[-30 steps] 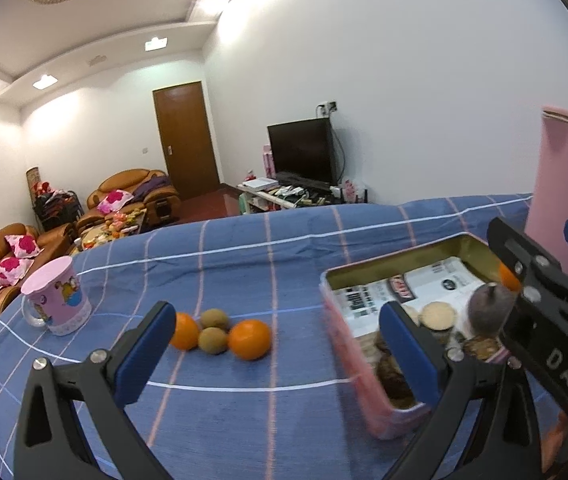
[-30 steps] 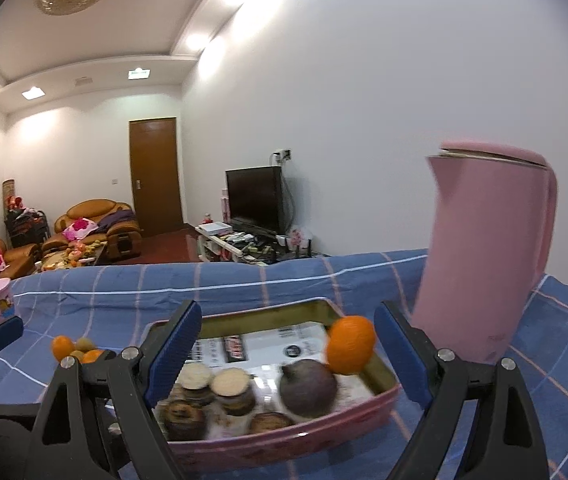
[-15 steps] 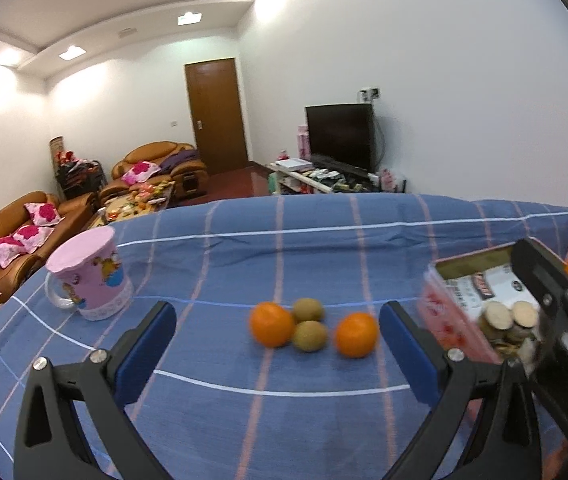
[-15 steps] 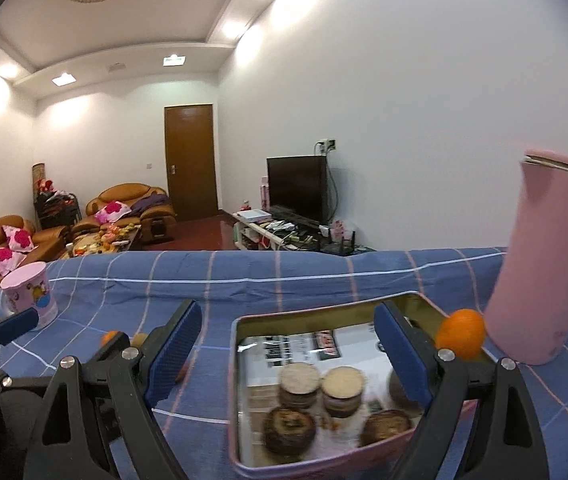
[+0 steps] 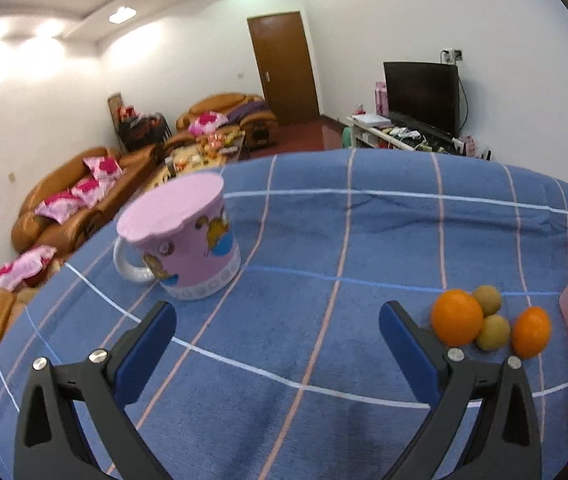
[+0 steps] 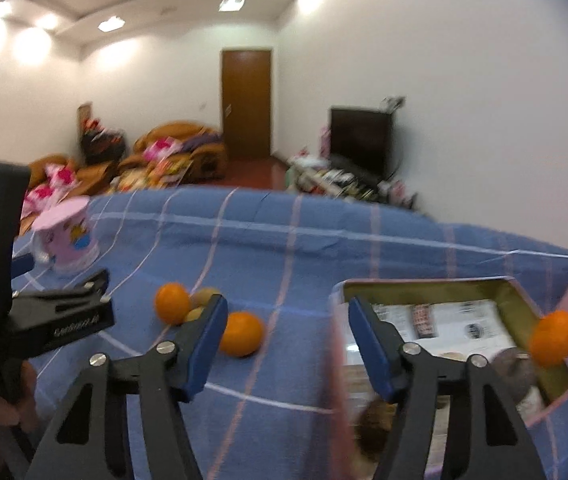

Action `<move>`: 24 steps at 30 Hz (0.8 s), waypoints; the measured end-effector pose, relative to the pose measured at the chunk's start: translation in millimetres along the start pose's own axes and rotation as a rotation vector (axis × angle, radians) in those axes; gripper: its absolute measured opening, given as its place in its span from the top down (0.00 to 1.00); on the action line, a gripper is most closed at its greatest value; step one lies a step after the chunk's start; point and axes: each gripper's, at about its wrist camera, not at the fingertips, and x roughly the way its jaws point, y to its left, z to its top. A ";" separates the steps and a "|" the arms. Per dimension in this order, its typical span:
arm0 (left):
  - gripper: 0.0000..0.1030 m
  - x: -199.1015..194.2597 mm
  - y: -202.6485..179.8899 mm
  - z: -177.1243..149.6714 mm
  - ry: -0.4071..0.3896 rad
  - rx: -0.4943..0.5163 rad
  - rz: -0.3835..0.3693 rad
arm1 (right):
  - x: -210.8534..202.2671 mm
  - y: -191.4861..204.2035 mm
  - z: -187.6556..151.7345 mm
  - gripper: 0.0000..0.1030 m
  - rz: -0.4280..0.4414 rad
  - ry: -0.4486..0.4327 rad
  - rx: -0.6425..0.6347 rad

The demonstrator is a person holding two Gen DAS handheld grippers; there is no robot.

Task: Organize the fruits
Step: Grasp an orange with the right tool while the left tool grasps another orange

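A: What are the grippers looking like?
B: The left gripper (image 5: 276,336) and right gripper (image 6: 287,332) are showing black triangular arms, blue pads (image 5: 146,350), silver screws (image 6: 164,347), white lettering.

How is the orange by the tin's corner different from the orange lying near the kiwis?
The orange in the tin sits in the corner of the open tin, alone; the nearest orange on the cloth lies on the blue tablecloth beside the kiwis. Both are round and bright orange, and neither gripper holds either one.
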 end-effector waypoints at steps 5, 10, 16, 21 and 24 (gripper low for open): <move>0.00 6.9 2.4 -2.4 0.024 0.003 0.006 | 29.5 24.2 2.0 0.51 0.032 0.112 -0.077; 0.00 9.1 1.7 -2.9 0.040 0.009 0.001 | 59.8 28.4 -1.4 0.57 0.063 0.247 -0.074; 0.00 7.5 -0.9 -1.3 0.043 0.021 0.001 | 75.7 37.8 -2.6 0.57 0.074 0.297 -0.097; 0.00 8.8 -0.2 -2.0 0.053 0.018 -0.006 | 90.4 29.6 -2.2 0.58 0.110 0.355 -0.031; 0.00 9.0 -0.4 -2.0 0.053 0.018 -0.007 | 88.9 30.4 -2.2 0.62 0.118 0.353 -0.034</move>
